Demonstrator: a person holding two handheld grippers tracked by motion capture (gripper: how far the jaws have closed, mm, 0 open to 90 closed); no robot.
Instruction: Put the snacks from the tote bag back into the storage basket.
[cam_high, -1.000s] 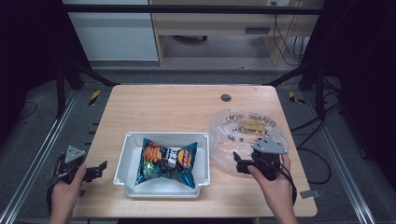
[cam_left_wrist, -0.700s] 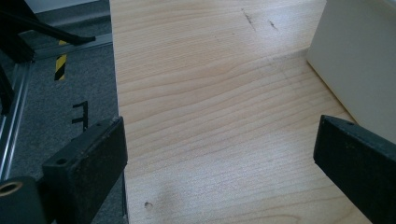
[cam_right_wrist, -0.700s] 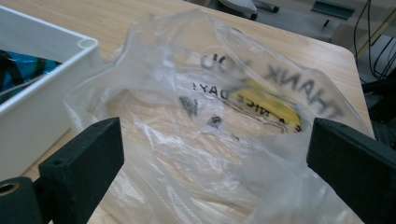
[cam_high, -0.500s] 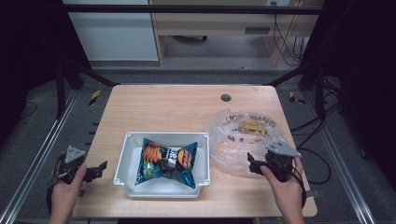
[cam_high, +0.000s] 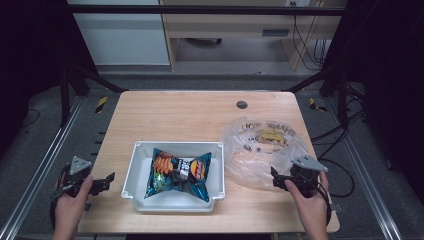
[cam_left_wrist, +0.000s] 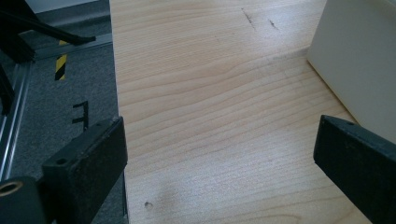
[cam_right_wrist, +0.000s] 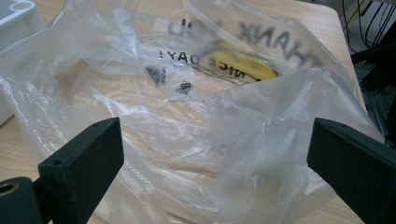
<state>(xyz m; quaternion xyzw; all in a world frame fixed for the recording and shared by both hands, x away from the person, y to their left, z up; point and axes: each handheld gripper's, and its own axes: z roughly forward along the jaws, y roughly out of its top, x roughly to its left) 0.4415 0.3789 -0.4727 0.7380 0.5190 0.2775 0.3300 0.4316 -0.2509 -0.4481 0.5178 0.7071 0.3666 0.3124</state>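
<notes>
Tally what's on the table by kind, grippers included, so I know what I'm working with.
White tray: 1
Snack bag, lying in the tray: 1
Clear plastic bag, right of the tray: 1
Handheld grippers: 2, the left gripper and the right gripper, both open
Total: 5

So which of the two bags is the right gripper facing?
The clear plastic bag, crumpled on the bare table right in front of the right gripper. The other, a blue chip bag, lies inside the white tray.
</notes>
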